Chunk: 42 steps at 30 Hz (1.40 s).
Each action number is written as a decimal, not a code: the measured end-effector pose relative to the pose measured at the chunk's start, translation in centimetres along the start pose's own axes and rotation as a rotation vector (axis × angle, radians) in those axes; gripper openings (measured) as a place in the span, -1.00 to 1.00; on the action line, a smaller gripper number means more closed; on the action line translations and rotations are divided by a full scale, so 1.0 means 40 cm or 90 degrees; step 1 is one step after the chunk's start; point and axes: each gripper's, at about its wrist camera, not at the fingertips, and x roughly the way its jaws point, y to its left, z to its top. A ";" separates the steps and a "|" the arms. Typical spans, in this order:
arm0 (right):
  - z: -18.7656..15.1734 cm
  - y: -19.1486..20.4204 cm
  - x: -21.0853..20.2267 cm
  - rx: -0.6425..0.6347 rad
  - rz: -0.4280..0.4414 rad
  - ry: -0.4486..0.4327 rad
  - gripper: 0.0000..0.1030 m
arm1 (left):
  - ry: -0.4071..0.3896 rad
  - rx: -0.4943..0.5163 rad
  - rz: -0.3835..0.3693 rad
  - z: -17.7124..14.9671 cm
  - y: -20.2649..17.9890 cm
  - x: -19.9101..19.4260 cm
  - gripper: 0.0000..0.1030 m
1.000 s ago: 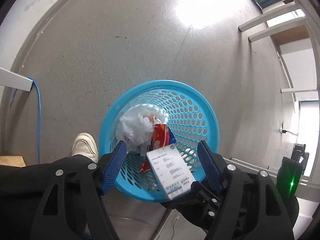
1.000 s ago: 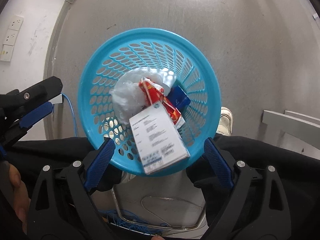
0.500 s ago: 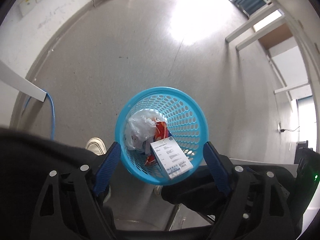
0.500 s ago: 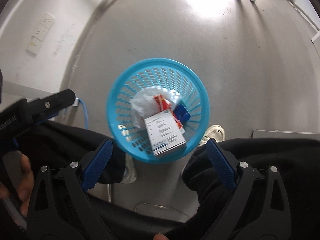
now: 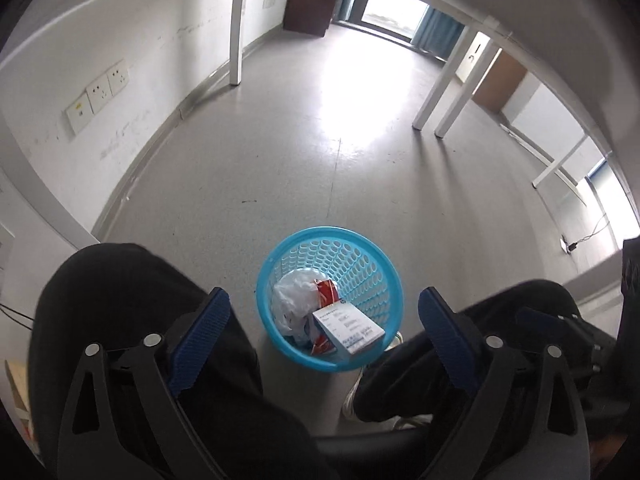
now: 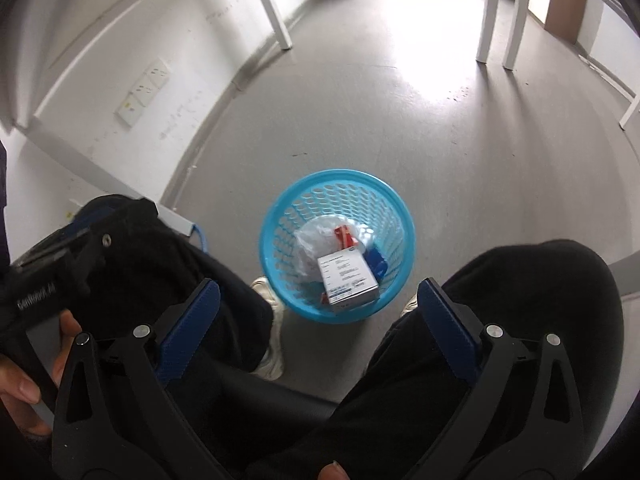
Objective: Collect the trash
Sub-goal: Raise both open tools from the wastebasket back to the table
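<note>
A blue perforated waste basket (image 5: 360, 256) stands on the grey floor between the person's legs; it also shows in the right wrist view (image 6: 340, 196). Inside lie a white box (image 5: 347, 326) (image 6: 347, 277), a crumpled clear plastic bag (image 5: 290, 296) (image 6: 316, 240), a red wrapper (image 5: 327, 290) (image 6: 344, 235) and a small blue item (image 6: 376, 261). My left gripper (image 5: 324, 344) is open and empty, high above the basket. My right gripper (image 6: 318, 328) is open and empty, also high above it.
The person's black-trousered legs (image 5: 128, 288) (image 6: 532, 300) and white shoes (image 6: 268, 292) flank the basket. White table legs (image 5: 236, 24) (image 6: 490, 8) stand on the floor beyond. Wall sockets (image 5: 98, 96) sit at left. The left gripper's body (image 6: 48, 276) shows at left.
Both grippers have risen well away from the basket and tilted up, so the basket looks smaller and the room, walls and table legs have come into view. Both stayed open.
</note>
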 end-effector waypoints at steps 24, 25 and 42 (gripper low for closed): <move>-0.094 0.068 -0.548 -0.050 0.020 -0.290 0.84 | -0.179 0.111 -0.115 0.084 -0.029 -0.429 0.89; -0.080 0.066 -0.566 -0.047 0.020 -0.302 0.84 | -0.178 0.114 -0.118 0.101 -0.033 -0.437 0.89; 0.231 0.034 -0.631 0.004 0.017 -0.364 0.84 | -0.216 0.125 -0.153 0.316 -0.103 -0.482 0.89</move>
